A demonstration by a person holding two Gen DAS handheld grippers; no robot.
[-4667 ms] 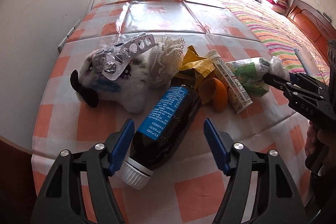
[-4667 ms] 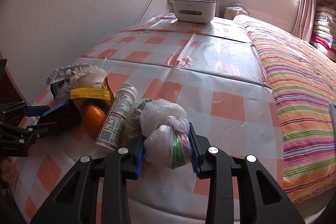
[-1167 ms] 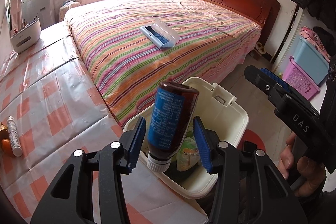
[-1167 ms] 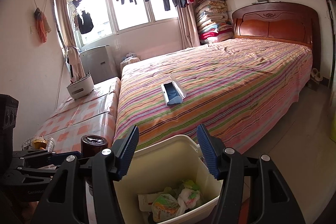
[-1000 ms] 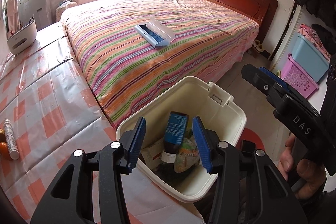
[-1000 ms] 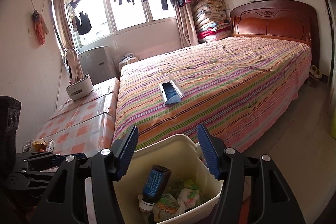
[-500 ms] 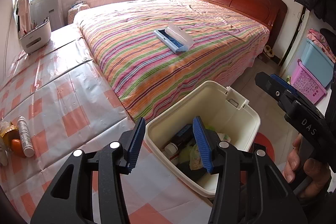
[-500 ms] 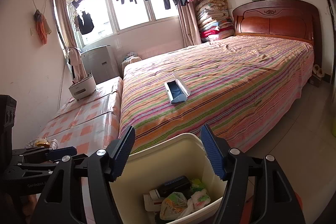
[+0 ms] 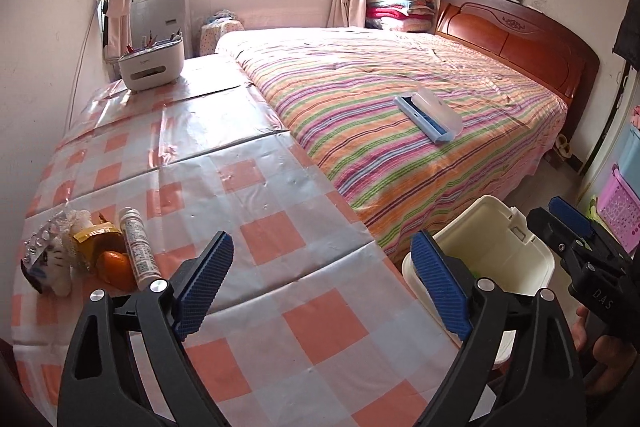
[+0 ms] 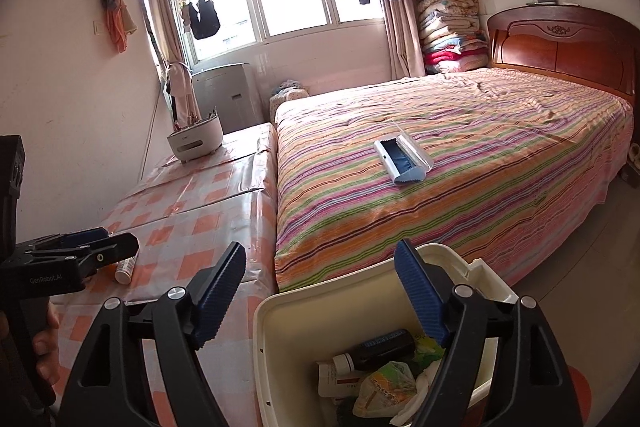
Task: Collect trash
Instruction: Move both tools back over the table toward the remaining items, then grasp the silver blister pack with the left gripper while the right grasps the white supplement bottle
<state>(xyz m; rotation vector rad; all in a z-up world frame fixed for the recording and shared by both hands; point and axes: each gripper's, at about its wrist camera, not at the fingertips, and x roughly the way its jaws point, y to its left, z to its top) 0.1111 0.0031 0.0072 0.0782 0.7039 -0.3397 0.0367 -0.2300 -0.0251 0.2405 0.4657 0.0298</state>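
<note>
left tongs [image 9: 322,285] opening, empty, right tongs [image 10: 322,291] opening, empty

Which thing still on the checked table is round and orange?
The orange fruit, lying beside the white printed tube; the yellow wrapper and white plush toy aren't round.

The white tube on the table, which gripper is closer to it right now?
Left. The left gripper hangs over the table just right of the tube; the right gripper is off the table's edge, above the bin.
</note>
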